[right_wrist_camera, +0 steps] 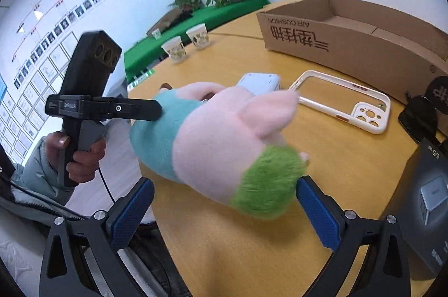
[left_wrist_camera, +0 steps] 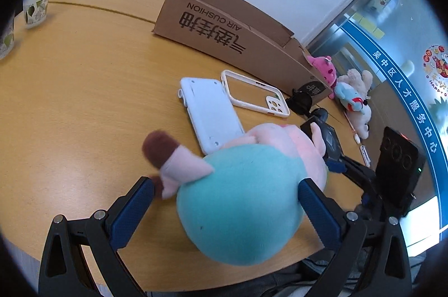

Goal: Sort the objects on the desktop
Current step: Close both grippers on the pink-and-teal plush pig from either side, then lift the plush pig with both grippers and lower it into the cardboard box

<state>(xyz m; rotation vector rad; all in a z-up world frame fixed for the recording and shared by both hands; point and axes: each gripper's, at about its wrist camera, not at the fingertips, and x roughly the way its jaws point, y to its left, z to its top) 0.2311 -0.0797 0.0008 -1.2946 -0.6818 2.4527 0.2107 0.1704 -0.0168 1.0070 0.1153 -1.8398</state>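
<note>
A plush pig [left_wrist_camera: 240,201] with a teal body, pink head and green snout lies near the front edge of the wooden table [left_wrist_camera: 84,89]. My left gripper [left_wrist_camera: 226,196] is open with its blue pads on either side of the teal body. My right gripper [right_wrist_camera: 224,199] is open around the green snout end [right_wrist_camera: 266,182] of the same pig [right_wrist_camera: 212,137]. The left gripper [right_wrist_camera: 151,109] also shows in the right wrist view, against the teal body. An open cardboard box [left_wrist_camera: 224,28] stands at the back of the table.
A white device [left_wrist_camera: 210,112] and a white phone case [left_wrist_camera: 252,92] lie between the pig and the box. Several small plush toys [left_wrist_camera: 350,95] sit at the right. Paper cups [left_wrist_camera: 36,6] stand at the far left. A dark box [right_wrist_camera: 428,199] lies right.
</note>
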